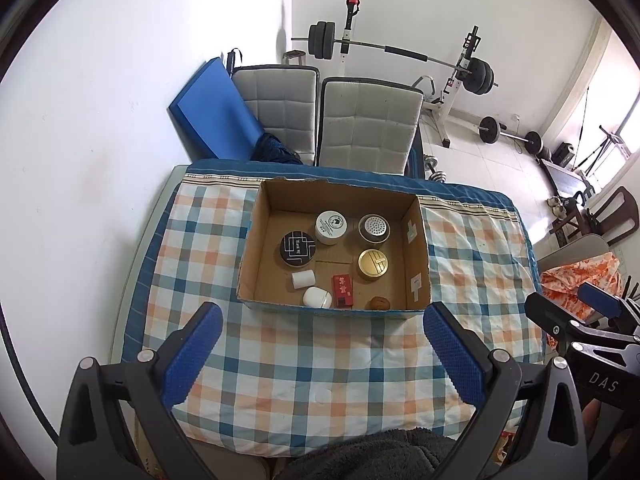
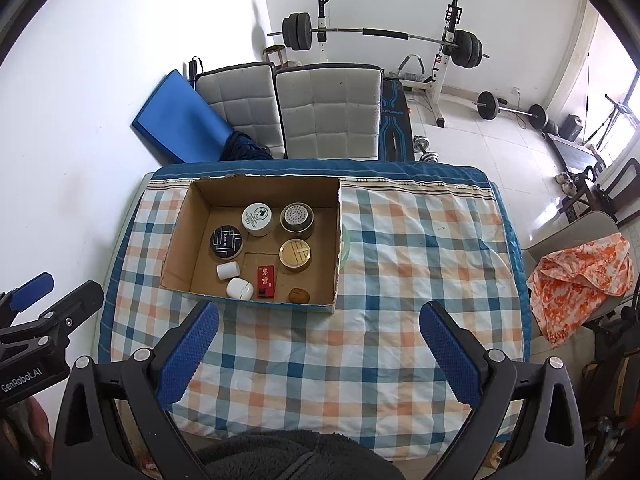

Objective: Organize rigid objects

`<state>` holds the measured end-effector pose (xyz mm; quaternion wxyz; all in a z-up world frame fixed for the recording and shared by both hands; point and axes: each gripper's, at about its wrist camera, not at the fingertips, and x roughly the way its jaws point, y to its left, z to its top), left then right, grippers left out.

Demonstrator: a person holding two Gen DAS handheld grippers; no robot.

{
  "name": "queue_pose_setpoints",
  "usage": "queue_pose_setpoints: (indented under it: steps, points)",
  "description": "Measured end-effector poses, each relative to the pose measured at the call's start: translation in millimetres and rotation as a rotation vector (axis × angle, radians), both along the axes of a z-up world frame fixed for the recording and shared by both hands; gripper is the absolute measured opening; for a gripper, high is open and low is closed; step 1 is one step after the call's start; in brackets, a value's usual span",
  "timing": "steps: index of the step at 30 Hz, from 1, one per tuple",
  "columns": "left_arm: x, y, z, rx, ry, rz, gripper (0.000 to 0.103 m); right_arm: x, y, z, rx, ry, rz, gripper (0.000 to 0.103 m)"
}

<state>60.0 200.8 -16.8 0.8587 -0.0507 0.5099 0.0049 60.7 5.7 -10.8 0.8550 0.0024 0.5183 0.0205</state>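
Here, box (image 1: 418, 256) mid-cloth (image 1: 320, 344), margins open.

Bare checked cloth (image 1: 320, 360) before the cardboard box (image 1: 418, 248), walls around its open top.

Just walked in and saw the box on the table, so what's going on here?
A person holds a hand-held gripper in each hand above a checked tablecloth. Both the left hand-held gripper and the right hand-held gripper are open and empty. The small items, among them a black tin, a gold tin, a red box and a walnut, already sit inside the cardboard box.
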Motion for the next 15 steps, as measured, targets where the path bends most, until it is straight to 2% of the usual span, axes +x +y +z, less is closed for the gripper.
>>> queue_pose_setpoints:
  steps: [15]
  points:
    - [6.2,0.1,5.0,0.012,-0.011,-0.008,0.103,5.6,-4.9,9.0,-0.002,-0.020,-0.027,0.102]
